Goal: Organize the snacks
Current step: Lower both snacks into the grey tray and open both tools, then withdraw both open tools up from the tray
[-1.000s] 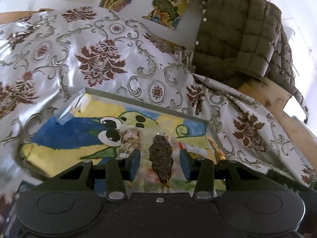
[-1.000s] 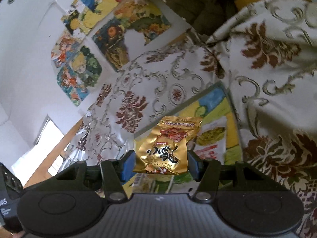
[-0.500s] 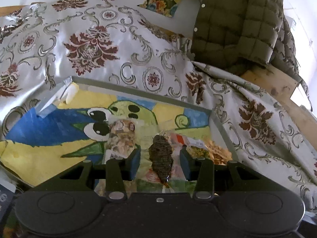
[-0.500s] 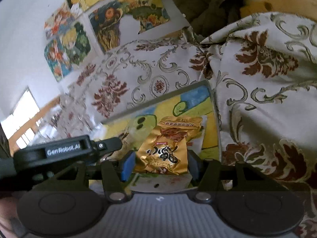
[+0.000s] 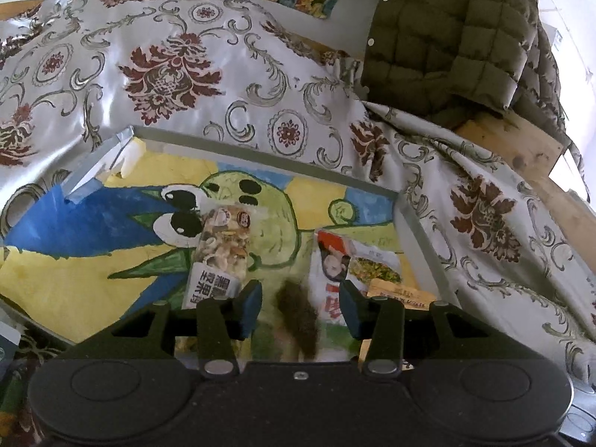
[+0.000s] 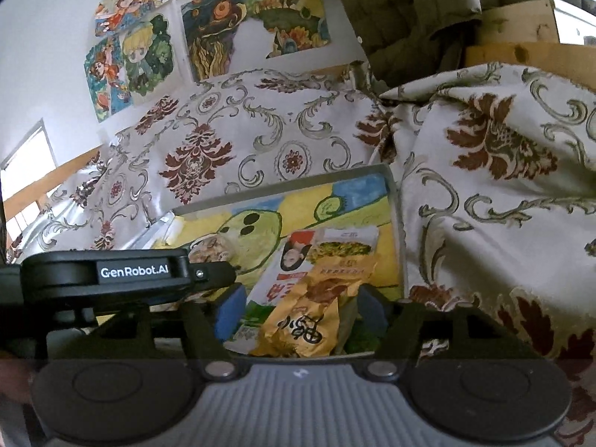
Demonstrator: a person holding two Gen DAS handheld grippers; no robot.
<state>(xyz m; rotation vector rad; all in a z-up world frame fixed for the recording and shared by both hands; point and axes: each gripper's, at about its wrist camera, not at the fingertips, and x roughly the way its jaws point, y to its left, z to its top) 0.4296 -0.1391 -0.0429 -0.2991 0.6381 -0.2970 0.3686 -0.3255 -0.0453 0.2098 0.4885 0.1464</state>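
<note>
A shallow tray (image 5: 260,145) with a painted cartoon bottom lies on the patterned cloth; it also shows in the right wrist view (image 6: 395,201). In it lie a nut snack pack (image 5: 223,249) and a white-and-red snack pack (image 5: 335,260), the latter also in the right wrist view (image 6: 320,253). My left gripper (image 5: 300,307) hangs over the tray with a dark brown snack (image 5: 298,320) blurred between its parted jaws. My right gripper (image 6: 298,309) is over the tray's right end with a gold snack packet (image 6: 309,316) between its parted jaws, lying on the white pack.
A quilted olive jacket (image 5: 447,37) hangs over wooden boards (image 5: 521,149) at the back right. Cartoon posters (image 6: 130,63) cover the wall behind. The floral cloth (image 5: 167,74) rises in folds right of the tray (image 6: 503,193). The left gripper's body (image 6: 111,275) crosses the right wrist view.
Both grippers came down over the tray. Their jaws widened, and the dark snack and the gold packet slipped lower between them, the dark one blurred.
</note>
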